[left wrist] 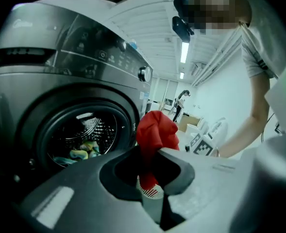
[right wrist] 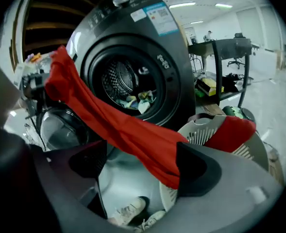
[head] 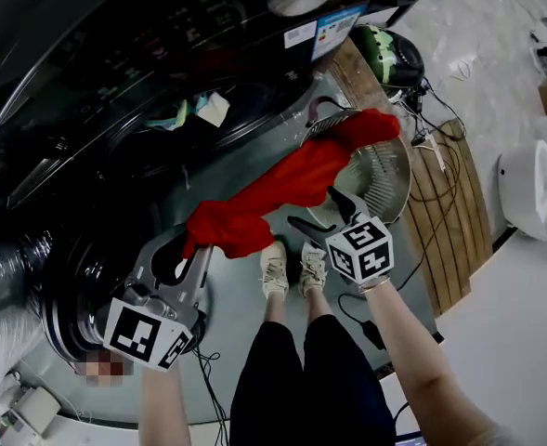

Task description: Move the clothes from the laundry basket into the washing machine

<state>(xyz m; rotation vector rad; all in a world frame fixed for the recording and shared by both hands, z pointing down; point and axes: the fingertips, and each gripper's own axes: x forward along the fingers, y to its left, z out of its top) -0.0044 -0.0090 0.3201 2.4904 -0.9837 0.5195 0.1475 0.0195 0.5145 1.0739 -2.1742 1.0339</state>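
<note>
left gripper [head: 185, 254]: clamped on one bunched end of the red garment [head: 282, 189]; its own view shows the red cloth pinched between the closed jaws
right gripper [head: 315, 210]: jaws apart, not gripping; the red cloth runs across the gap and lies against one jaw
red garment: stretched in a long band from the left gripper on the left to the laundry basket [head: 389, 189] on the right; its right end lies over the basket rim
washing machine [head: 115, 63]: front loader on the far side, door [right wrist: 60, 127] swung open to the left, drum opening [right wrist: 133, 81] clear
drum contents: a few pale and coloured clothes [right wrist: 135, 101] already inside
step (judged): garment lifted out of the basket, not yet in the drum
risk 1: the tail end may drag on the basket rim, so a hard pull could tip or shift the basket
risk 2: only one gripper holds it, by a small bunch; tension could slip it free onto the floor near the shoes [head: 292, 268]
risk 3: the long hanging part may catch on the open door or the right jaws
risk 4: the tail may be left hanging out of the drum opening
</note>
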